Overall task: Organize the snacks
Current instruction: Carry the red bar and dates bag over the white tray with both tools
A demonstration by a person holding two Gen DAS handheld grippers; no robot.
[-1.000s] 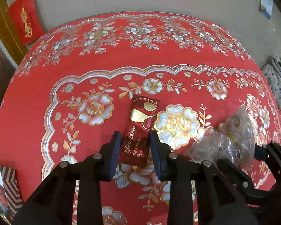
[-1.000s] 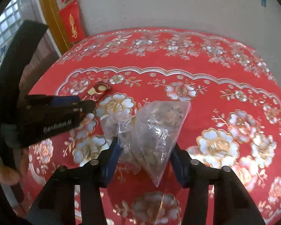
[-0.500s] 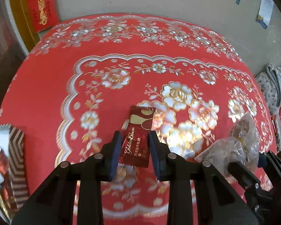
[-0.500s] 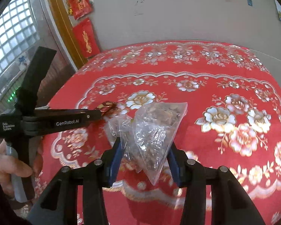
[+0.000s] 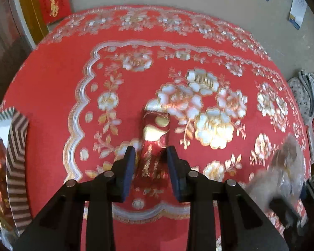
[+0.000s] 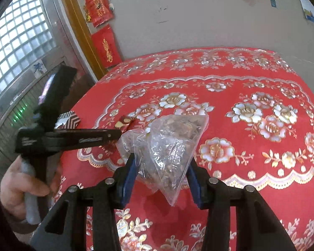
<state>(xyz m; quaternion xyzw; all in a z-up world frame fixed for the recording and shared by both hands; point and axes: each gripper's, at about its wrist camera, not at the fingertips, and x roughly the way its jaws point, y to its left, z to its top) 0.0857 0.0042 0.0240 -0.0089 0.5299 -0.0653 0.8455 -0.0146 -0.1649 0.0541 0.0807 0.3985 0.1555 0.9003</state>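
Clamping a red candy wrapper (image 5: 153, 152) in left tool (image 5: 150, 167), lower end hidden; right tool (image 6: 160, 177) clamped on clear bag (image 6: 173, 146), contents blurred, above red surface (image 6: 251, 205).

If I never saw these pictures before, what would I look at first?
First, the bright red tablecloth with gold and white flowers, which fills both views. Next, the shiny red candy wrapper pinched in the jaws of the left gripper, held above the cloth. Then the clear plastic bag of brown snacks gripped by the right gripper, with a striped box at the table's left edge.
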